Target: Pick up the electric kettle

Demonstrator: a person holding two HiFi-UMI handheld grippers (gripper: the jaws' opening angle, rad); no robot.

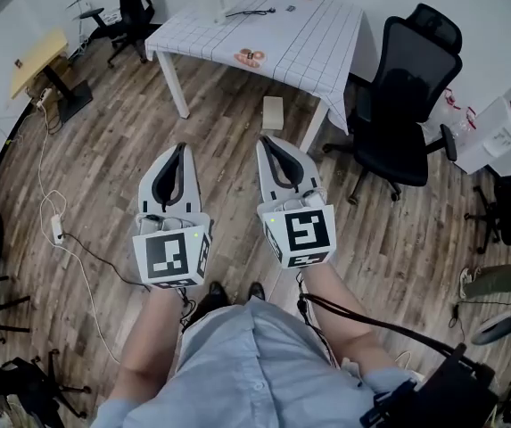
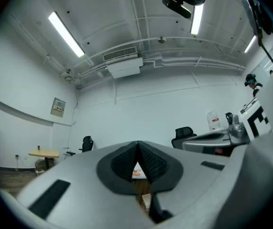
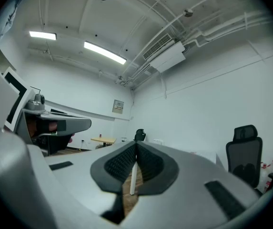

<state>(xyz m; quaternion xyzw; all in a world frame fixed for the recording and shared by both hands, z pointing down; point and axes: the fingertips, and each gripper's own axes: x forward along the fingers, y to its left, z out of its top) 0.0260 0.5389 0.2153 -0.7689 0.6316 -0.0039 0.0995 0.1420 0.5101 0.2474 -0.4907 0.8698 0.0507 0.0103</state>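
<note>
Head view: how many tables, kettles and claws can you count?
Tables: 2, the checked table and the wooden table
Kettles: 1, the white electric kettle
Claws: 2, the left claw and the right claw
Total: 5

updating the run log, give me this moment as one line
stage: before pickup | left hand-held gripper: shut, empty | right hand-held gripper: shut, empty | kettle: upright on table, untouched, far ahead

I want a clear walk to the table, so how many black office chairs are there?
2. One office chair beside the table's right end, another past its left end by the wall. A wheeled base at the picture's right edge may be a third.
</note>
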